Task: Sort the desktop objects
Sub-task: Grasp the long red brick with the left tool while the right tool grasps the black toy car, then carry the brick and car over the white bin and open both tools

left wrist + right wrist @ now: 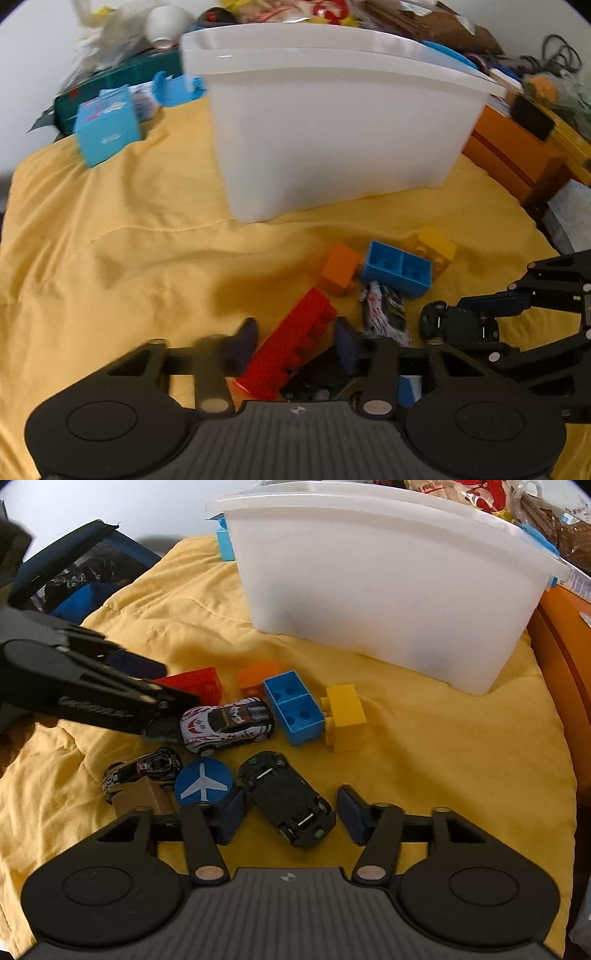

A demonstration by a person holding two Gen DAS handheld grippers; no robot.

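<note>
**Two sets of jaws spread over the toys on the yellow cloth**

Two grippers are mine here. My left gripper (295, 341) has its jaws apart, one on each side of the red brick (291, 350), which lies lengthwise between them; I cannot tell whether either pad touches it. In the right wrist view the same gripper (162, 709) comes in from the left edge of the cloth, its tip beside the red brick (195, 685) and just short of the white toy car (227, 723).

My right gripper (291, 818) also stands released, its jaws straddling the black toy car (288, 797), which lies upside down with its wheels up. In the left wrist view that car (460, 325) sits at the tip of my right gripper (476, 325).

Near the middle of the yellow cloth (443, 757) the orange brick (256, 677), the blue brick (295, 707) lying hollow side up, and the yellow brick (345, 716) form a row, the blue touching the yellow. A round blue airplane disc (203, 781) lies just beside my right gripper's left finger (231, 818), with a dark striped toy car (144, 770) next to it and a tan block (142, 797) touching that car.

The white plastic bin (388, 579) stands toward the far edge of the cloth, well apart from the bricks. At the far left corner a light blue carton (107, 125) sits tilted.
</note>
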